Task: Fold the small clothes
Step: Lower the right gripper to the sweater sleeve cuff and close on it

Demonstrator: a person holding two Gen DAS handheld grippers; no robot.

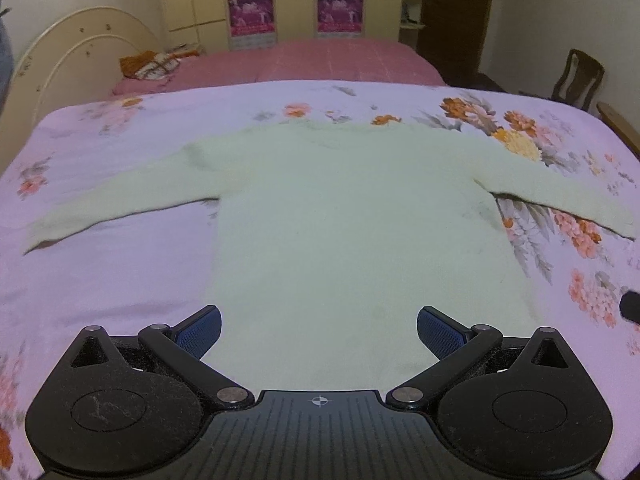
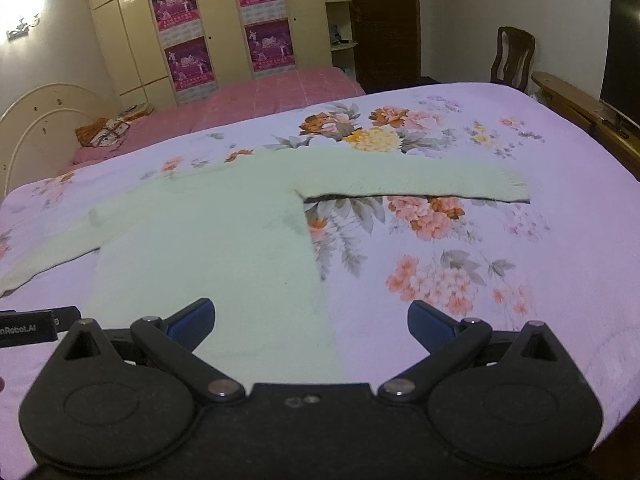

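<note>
The left tongs [image 1: 319,334], spread wide and empty, show both sleeves of the pale green fuzzy knit sweater [image 1: 340,216] lying flat ahead on the lilac floral bedspread [image 1: 120,272]. The right tongs [image 2: 311,326], equally released, show its square-cuffed right sleeve fully, hem between the blue ribbed pads [image 2: 192,322].

sweater [image 1: 352,216]: I see pale mint green, plain
sheet [image 2: 500,240]: lilac, orange-pink floral print
far bed [image 1: 320,60]: pink checks
pads [image 1: 202,330]: blue
posters [image 2: 176,0]: magenta
</note>
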